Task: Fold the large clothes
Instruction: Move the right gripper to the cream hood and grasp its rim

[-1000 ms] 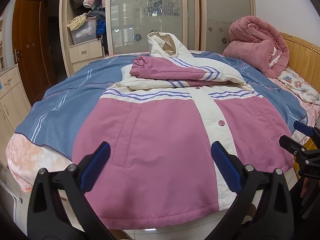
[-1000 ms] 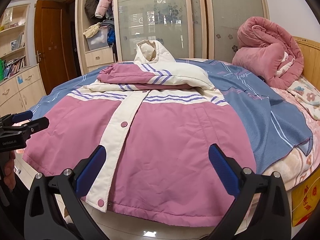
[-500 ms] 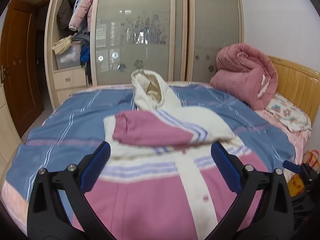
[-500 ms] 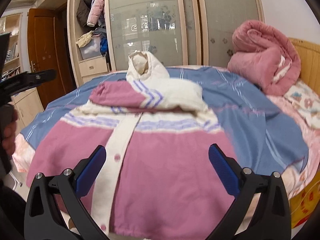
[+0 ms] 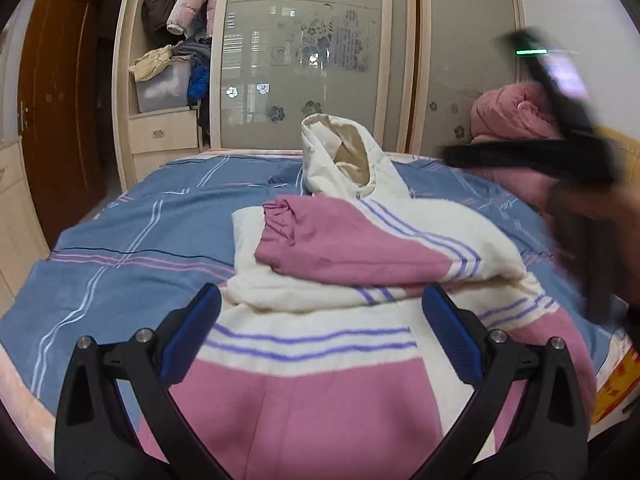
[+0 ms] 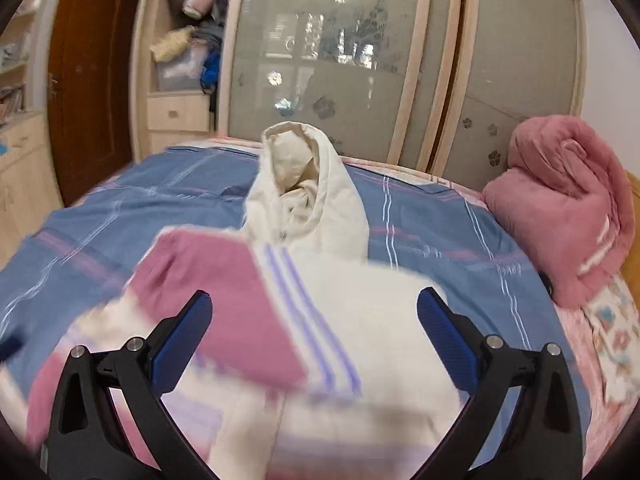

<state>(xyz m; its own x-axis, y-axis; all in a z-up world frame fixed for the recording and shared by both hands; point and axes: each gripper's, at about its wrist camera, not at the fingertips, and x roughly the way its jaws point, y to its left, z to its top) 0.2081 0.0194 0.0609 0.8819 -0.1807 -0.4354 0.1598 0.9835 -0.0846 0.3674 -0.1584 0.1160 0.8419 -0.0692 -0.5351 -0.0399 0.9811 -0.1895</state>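
A rolled pink quilt point(image 6: 560, 208) lies on the blue bedsheet point(image 5: 132, 240) before a wardrobe point(image 5: 304, 60).

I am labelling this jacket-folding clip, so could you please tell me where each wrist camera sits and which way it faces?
Left wrist: rides on the left gripper, looking forward over the jacket on the bed toward the wardrobe; its two open fingers show, and the blurred right gripper crosses at right.
Right wrist: rides on the right gripper, nearer the hood, facing the same wardrobe; its own open fingers show, with the rolled pink quilt at right.
Shared: jacket, hood, bed, wardrobe, quilt.
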